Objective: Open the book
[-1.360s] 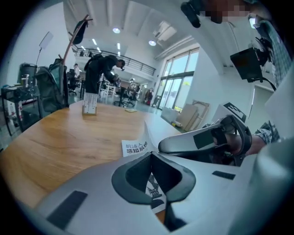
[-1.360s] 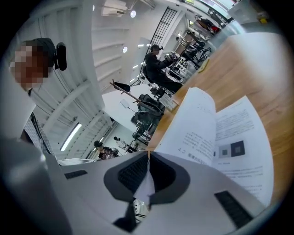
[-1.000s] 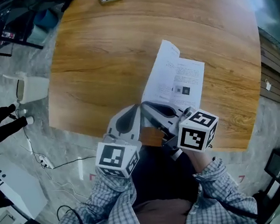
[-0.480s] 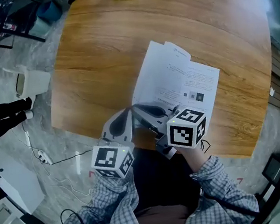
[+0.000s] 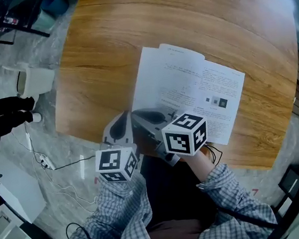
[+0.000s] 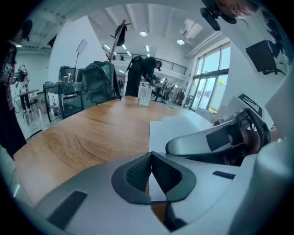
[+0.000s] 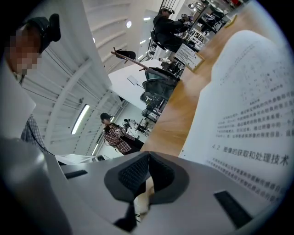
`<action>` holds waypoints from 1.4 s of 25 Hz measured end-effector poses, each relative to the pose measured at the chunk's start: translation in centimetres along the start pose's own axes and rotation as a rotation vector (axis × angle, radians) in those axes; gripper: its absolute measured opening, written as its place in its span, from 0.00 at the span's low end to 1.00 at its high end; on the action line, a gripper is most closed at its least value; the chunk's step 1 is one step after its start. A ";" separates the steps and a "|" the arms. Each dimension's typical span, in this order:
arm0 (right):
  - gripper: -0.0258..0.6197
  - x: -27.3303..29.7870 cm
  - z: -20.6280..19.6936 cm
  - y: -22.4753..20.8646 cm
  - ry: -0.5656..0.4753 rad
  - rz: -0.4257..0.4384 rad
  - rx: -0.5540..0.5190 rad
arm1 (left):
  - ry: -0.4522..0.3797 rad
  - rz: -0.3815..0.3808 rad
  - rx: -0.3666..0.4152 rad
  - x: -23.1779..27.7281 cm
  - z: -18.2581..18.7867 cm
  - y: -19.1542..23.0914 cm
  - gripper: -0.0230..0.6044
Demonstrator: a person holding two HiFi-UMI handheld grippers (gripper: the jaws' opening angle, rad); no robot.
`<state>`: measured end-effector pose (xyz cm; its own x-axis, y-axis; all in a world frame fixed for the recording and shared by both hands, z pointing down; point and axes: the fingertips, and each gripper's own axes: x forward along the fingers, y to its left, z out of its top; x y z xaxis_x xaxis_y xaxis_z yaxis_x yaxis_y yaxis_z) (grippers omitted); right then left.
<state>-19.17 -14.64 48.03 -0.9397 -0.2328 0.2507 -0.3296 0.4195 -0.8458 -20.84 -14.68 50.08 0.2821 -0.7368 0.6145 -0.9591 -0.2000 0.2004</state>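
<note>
a thin book lies open, face up, on a wooden table, close to the table's near edge. we hold both grippers low over the book's near left corner.

the left gripper has its jaws together at the tips. a sliver of white page shows in the gap behind them, and we cannot tell if paper is pinched or only lies below. on the right gripper the jaws have just been closing and now meet, with no page clearly caught between them. a printed page curves up just to its right.

we judge the opening all but done; what remains is to leave the pages flat. to do that well, we would keep light pressure near the fold so the left page does not spring back. then we would draw the grippers off toward the near edge, low and slow, without dragging the thin sheets or creasing a corner.

the pages are thin white paper with black print and one small dark picture on the right page. the table is smooth, warm brown wood grain with rounded corners. the grippers are matte grey plastic, with black ribbed pads set in a rounded diamond shape.
</note>
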 end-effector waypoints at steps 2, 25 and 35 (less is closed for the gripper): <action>0.07 0.2 -0.1 -0.2 -0.005 0.004 0.018 | -0.001 -0.003 -0.001 0.1 -0.2 0.0 0.05; 0.07 -20.1 6.8 -0.1 -0.476 -0.383 -0.231 | -0.165 -0.383 0.165 -0.4 7.6 -16.0 0.05; 0.07 -29.3 8.8 2.9 -0.649 -0.552 -0.325 | -0.255 -0.488 0.219 -3.2 11.1 -21.8 0.05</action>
<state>8.25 -14.31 34.04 -0.4370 -0.8807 0.1828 -0.8192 0.3058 -0.4852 -1.08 -15.18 35.28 0.7032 -0.6525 0.2824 -0.7102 -0.6636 0.2350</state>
